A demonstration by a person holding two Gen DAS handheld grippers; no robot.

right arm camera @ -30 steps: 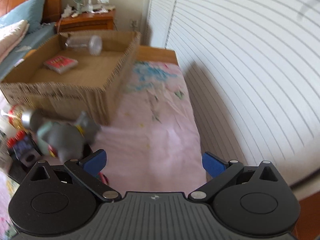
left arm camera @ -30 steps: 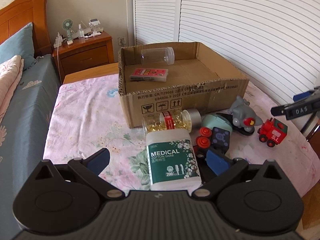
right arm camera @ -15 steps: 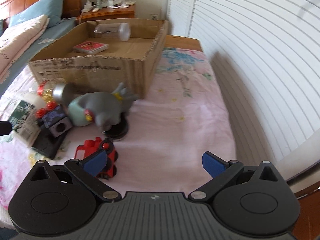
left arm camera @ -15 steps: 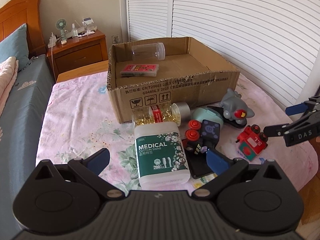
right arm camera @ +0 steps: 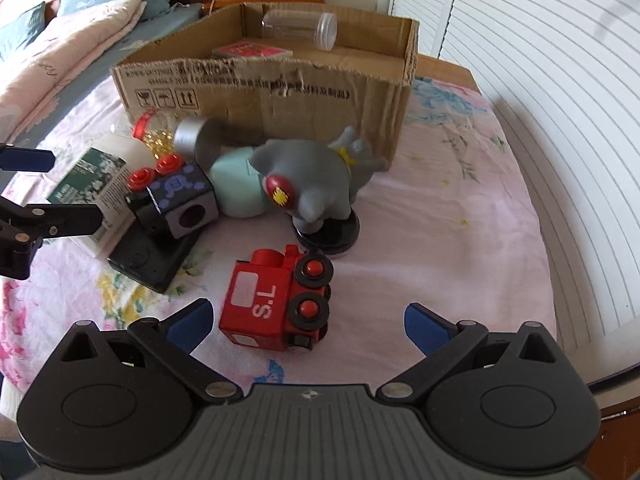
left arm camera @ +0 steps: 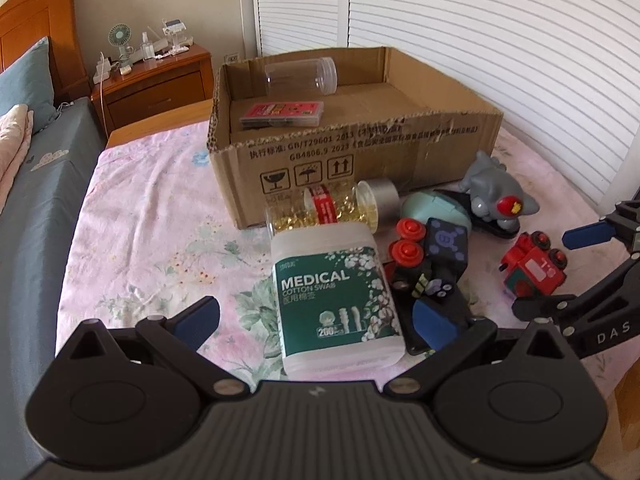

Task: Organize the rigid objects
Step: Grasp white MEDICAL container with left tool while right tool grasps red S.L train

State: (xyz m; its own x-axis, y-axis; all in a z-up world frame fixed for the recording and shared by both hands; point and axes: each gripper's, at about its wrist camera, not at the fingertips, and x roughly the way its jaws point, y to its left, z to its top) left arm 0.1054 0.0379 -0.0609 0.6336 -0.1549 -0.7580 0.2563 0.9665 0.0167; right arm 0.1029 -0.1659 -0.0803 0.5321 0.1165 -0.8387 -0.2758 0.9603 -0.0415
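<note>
A cardboard box (left arm camera: 360, 152) stands on the pink floral bed and holds a clear jar (left arm camera: 302, 76) and a red card case (left arm camera: 282, 114). In front lie a white cotton swab tub (left arm camera: 340, 300), a capsule bottle (left arm camera: 332, 208), a dark block toy (left arm camera: 436, 256), a teal case (left arm camera: 432, 208), a grey figurine (left arm camera: 496, 196) and a red toy train (right arm camera: 276, 304). My left gripper (left arm camera: 316, 318) is open around the near end of the tub. My right gripper (right arm camera: 306, 322) is open with the train between its fingers.
A wooden nightstand (left arm camera: 152, 84) with a small fan stands behind the bed. White louvred doors (left arm camera: 480, 40) line the right side. A blue sheet and pillows (left arm camera: 24, 120) lie to the left. A black flat device (right arm camera: 152, 252) lies under the block toy.
My right gripper has swung left and down over the red train, which now sits between its fingers. My left gripper has eased closer to the cotton swab tub.
</note>
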